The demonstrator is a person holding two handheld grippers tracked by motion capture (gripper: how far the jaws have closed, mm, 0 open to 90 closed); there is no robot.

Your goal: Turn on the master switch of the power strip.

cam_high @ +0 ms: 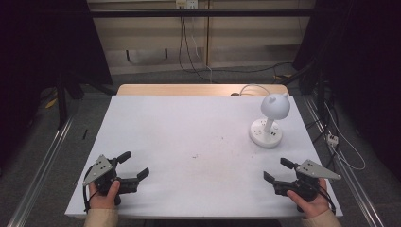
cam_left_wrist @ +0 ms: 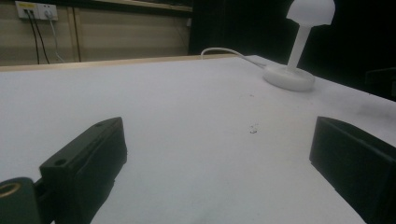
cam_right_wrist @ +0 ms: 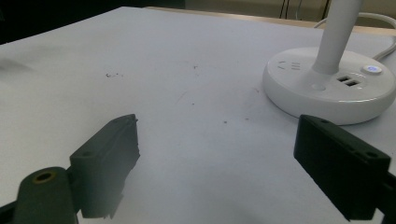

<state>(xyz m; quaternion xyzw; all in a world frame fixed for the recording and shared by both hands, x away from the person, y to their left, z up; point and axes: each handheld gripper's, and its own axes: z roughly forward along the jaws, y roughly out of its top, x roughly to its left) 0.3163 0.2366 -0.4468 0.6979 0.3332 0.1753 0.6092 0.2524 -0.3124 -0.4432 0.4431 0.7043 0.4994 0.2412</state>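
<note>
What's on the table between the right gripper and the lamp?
Nothing: between the right gripper and the lamp there is bare white table with faint specks, seen in the high view and the right gripper view.

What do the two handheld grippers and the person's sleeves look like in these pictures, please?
Each gripper, left and right, is black, with two blocky black jaws and a grey three-cornered plate on top dotted with small holes. In the gripper views the jaws are matte slabs with small round holes. A dark cable loops by each hand. The sleeves are beige.
</note>
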